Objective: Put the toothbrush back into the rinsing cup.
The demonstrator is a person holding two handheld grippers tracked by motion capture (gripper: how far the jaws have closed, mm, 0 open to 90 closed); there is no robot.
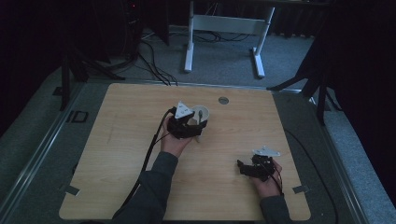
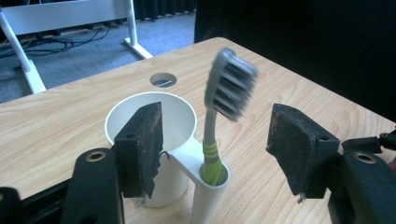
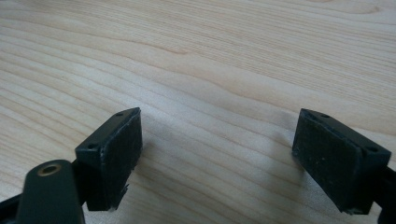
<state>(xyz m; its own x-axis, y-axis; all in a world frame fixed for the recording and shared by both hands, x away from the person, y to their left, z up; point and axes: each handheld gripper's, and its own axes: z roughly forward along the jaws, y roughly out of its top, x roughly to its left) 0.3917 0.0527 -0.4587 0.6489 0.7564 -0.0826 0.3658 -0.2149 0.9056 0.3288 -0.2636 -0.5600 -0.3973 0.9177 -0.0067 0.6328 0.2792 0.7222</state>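
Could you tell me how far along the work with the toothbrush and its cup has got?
The toothbrush already stands upright in the side tube of the white cup. In hand: the left gripper is open, its jaws either side of the brush without touching. The right gripper is open over bare table. Judging by this, backing the left gripper away is likely all that remains.

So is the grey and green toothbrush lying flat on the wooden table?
No, the grey and green toothbrush stands upright in the white cup's side holder.
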